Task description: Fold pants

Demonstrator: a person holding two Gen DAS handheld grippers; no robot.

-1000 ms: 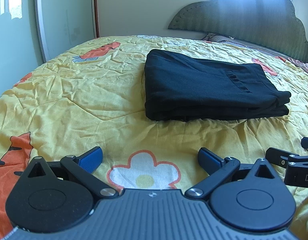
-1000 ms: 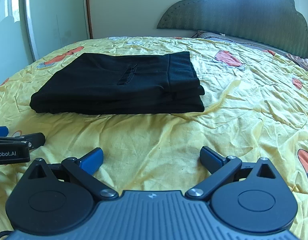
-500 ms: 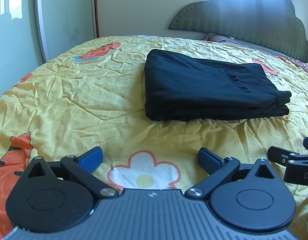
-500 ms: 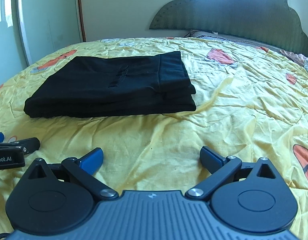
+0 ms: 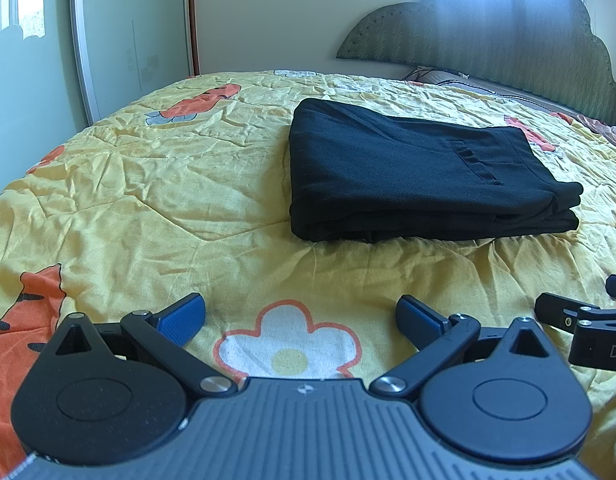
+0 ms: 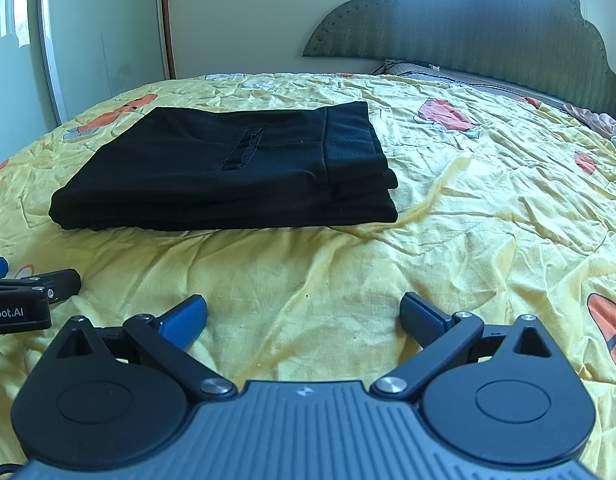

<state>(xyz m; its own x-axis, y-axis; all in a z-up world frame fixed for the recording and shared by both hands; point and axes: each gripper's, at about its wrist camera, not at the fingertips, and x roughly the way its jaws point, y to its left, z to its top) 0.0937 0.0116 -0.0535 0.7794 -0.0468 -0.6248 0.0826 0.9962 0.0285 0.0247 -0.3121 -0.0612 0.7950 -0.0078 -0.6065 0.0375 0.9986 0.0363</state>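
Observation:
Black pants [image 5: 411, 176] lie folded in a flat rectangular stack on the yellow bedspread [image 5: 148, 200]; in the right wrist view the pants [image 6: 228, 172] sit ahead and to the left. My left gripper [image 5: 300, 314] is open and empty, low over the bedspread, well short of the pants. My right gripper [image 6: 304, 314] is open and empty, also short of the pants. Each gripper shows at the edge of the other's view: the right one [image 5: 587, 320] and the left one [image 6: 24, 296].
A padded green headboard [image 5: 507, 52] stands at the far end with pillows [image 6: 447, 76] below it. A wardrobe with sliding doors [image 5: 128, 40] lines the left wall. The bedspread [image 6: 487, 220] has orange and flower prints.
The right gripper has drifted slightly to the right and back, so the pants sit further left in its view. The left gripper has hardly moved.

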